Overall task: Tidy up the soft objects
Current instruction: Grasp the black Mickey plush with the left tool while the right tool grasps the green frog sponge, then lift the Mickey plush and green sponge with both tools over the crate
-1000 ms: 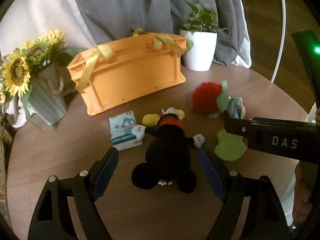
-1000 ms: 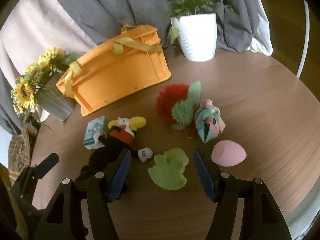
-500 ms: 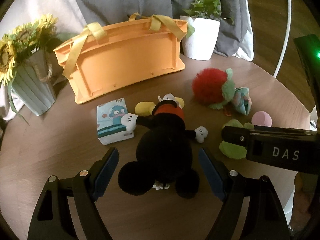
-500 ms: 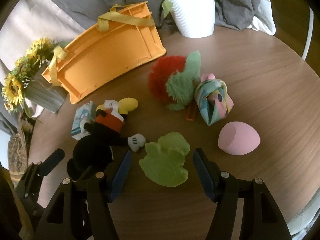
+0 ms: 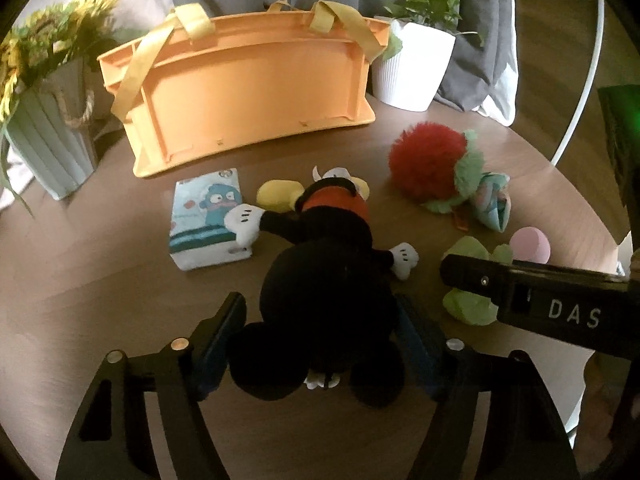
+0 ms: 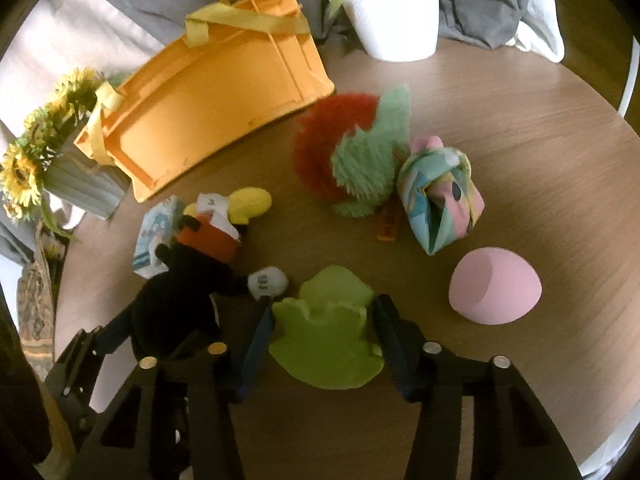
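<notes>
At the bottom of the left wrist view we are seeing the left gripper (image 5: 320, 332) spread wide, its blue pads sitting on either side of the black mouse plush (image 5: 324, 280) at the head end; whether the pads are touching the fur we cannot tell. The plush is lying face down in the centre of the frame, one white glove resting on the small printed pack (image 5: 208, 218) at centre left. To the right, the other tool's dark body is crossing the frame over the green leaf-shaped piece (image 5: 472, 304).

At the bottom of the right wrist view we are seeing the right gripper (image 6: 324, 328) also spread, with its pads standing just beside the two edges of that green leaf-shaped piece (image 6: 328, 344), which is lying flat on the round wooden table (image 6: 520, 140). Right of it, a pink egg-shaped sponge (image 6: 494, 286) is lying on its own. Above, at centre frame, a pastel fabric bundle (image 6: 440, 200) is leaning against a red and green fuzzy toy (image 6: 348, 160).

Farther up, in the upper left, the orange basket (image 6: 208, 100) with yellow straps is lying tipped on its side. A vase of sunflowers (image 6: 36, 160) is standing at the left edge, and a white plant pot (image 6: 394, 8) at top centre, before grey drapery.
</notes>
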`<state>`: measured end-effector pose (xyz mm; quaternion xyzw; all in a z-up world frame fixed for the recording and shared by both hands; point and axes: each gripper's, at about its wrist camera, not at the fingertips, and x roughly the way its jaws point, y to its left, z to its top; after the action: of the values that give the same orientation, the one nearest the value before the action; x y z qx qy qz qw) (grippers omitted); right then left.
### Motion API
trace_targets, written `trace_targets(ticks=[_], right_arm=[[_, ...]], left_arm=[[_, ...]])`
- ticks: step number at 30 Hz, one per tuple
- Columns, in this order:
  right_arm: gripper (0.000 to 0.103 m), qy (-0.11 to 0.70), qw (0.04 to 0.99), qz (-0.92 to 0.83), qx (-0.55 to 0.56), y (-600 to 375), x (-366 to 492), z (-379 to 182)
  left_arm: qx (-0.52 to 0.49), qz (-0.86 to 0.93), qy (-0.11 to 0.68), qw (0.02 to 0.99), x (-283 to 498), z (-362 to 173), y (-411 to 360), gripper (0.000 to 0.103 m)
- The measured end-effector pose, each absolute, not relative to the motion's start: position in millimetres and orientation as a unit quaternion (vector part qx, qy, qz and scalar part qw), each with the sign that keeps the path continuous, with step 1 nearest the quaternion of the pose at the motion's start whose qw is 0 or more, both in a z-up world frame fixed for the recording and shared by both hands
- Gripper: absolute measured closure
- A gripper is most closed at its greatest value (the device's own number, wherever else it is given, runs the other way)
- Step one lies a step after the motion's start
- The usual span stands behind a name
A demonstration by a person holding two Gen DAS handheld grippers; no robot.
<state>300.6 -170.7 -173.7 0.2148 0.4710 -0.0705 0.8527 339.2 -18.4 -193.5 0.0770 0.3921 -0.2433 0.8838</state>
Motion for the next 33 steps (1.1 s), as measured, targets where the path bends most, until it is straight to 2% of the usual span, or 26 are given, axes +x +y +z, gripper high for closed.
trace_targets(ticks=[3,6,19,33], right_arm=[[0.053,0.472,0.854,-0.064,0.207,-170.6,299.6,-173.5],[0.054,0.475,0.855,-0.057,0.202,-170.6,299.4,-172.8],[0.054,0.46,0.869,-0.025,0.181,-173.3,297.2,-151.6],[0.054,0.413,0.898,0.008,0.151,-173.5,291.5,-105.6]], left_arm=[[0.061,-0.246,0.396,0.882,337.1,-194.3,-17.9,0.044],[0.05,-0.238,0.396,0.886,333.4,-193.8,-18.3,0.046],[0.008,-0.198,0.373,0.906,312.9,-162.5,-10.6,0.046],[-0.023,-0.164,0.316,0.934,295.3,-112.3,-3.3,0.046]])
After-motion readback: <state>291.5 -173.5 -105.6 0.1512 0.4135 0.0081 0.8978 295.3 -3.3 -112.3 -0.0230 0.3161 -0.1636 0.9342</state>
